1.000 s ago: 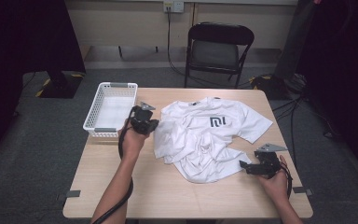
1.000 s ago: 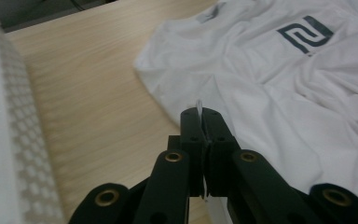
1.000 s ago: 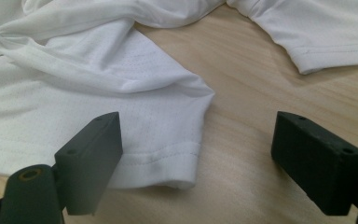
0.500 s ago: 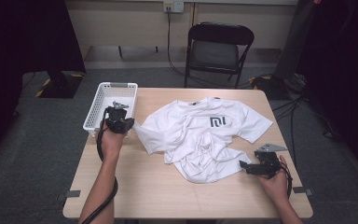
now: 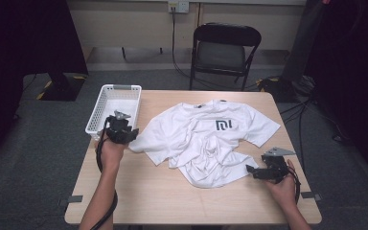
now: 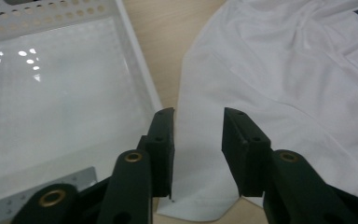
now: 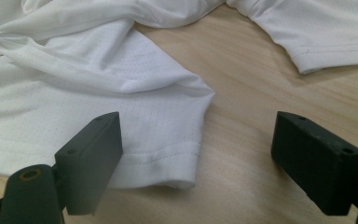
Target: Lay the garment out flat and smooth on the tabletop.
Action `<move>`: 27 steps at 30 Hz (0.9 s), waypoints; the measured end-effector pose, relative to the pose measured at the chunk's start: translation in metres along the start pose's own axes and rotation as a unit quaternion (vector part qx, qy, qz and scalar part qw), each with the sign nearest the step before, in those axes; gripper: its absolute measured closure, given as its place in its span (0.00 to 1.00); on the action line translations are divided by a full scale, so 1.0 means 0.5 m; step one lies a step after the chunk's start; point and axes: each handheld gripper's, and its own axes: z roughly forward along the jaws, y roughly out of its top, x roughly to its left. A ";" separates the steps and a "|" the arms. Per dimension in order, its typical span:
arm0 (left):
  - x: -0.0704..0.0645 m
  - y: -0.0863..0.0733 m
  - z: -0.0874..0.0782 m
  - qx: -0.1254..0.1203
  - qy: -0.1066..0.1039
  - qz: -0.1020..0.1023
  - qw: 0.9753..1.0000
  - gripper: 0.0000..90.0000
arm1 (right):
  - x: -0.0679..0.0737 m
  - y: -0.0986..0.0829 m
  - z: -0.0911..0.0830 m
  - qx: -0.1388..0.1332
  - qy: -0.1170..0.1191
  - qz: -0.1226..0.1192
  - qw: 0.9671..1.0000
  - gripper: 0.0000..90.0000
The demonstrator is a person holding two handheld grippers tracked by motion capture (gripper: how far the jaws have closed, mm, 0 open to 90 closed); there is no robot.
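Note:
A white T-shirt (image 5: 206,139) with a dark chest logo lies crumpled on the wooden table (image 5: 172,196). Its left sleeve (image 6: 279,79) is spread flat toward the basket. My left gripper (image 5: 133,135) sits at that sleeve's outer edge. In the left gripper view its jaws (image 6: 198,126) stand apart over the sleeve hem, so it is open. My right gripper (image 5: 249,169) rests low at the shirt's near right corner. It is wide open (image 7: 198,126), and the hem corner (image 7: 158,116) lies on the table between and just beyond its jaws.
A white perforated basket (image 5: 106,103) stands empty at the table's far left, right beside the left gripper. A black folding chair (image 5: 225,48) stands behind the table. Bare wood runs along the near edge.
My left gripper has moved left toward the basket, drawing the left sleeve out flat with it. The right gripper has stayed in place.

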 end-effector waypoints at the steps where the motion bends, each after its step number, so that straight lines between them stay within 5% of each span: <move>1: -0.008 -0.009 -0.001 0.000 -0.013 0.001 1.000 0.70 | 0.000 0.000 0.000 0.000 0.000 0.000 1.000 0.17; 6: -0.069 -0.065 0.020 0.011 -0.082 0.019 0.996 0.58 | 0.000 0.000 0.000 0.000 0.000 0.000 1.000 0.17; 9: -0.104 -0.086 0.043 0.032 -0.097 0.049 0.994 0.59 | 0.000 0.000 0.000 0.000 0.000 0.000 1.000 0.17; 15: -0.131 -0.101 0.082 0.065 -0.088 0.074 0.991 0.63 | 0.000 0.000 0.000 0.000 -0.001 0.001 1.000 0.17; 21: -0.133 -0.104 0.071 0.081 -0.084 0.076 0.990 0.90 | 0.001 0.000 0.000 0.000 -0.001 0.001 1.000 0.17; 27: -0.118 -0.121 0.055 0.065 -0.091 0.075 0.991 0.68 | 0.001 0.000 0.000 0.000 -0.001 0.001 1.000 0.17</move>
